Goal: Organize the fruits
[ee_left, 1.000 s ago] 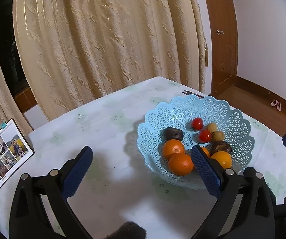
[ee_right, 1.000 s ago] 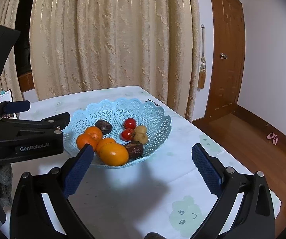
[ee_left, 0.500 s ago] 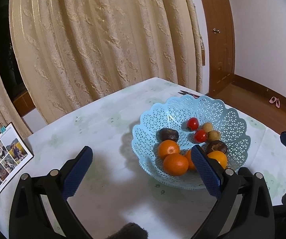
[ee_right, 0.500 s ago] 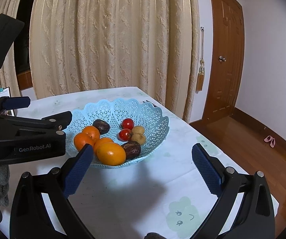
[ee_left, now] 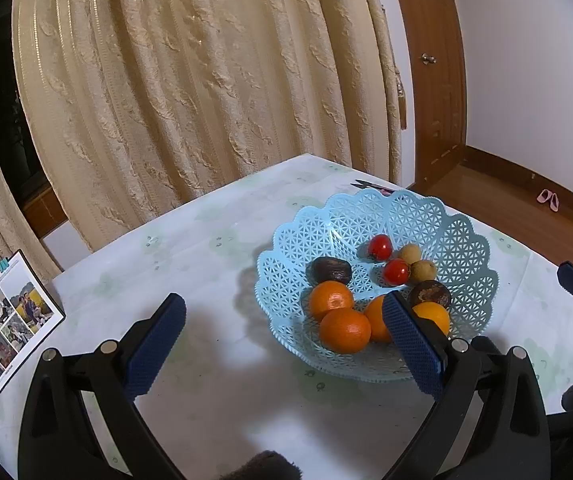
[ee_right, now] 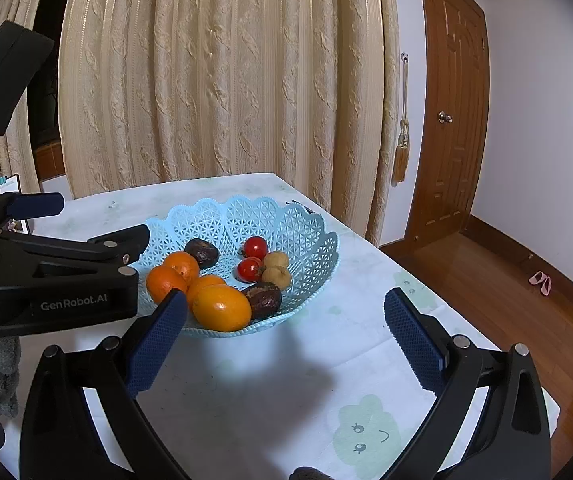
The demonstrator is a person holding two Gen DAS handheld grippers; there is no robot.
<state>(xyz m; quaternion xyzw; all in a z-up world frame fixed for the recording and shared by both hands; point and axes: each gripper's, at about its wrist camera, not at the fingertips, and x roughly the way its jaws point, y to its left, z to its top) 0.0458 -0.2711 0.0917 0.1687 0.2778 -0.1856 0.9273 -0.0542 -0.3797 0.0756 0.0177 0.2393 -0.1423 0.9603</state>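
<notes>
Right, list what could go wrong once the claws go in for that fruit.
1. The oranges lie packed together, touching the dark fruit; closing on one could roll its neighbours.
2. The blue lattice basket looks light and stands near the table edge; a nudge might slide it.
3. The left claw and right claw, both open, approach from the same side and may collide.
</notes>
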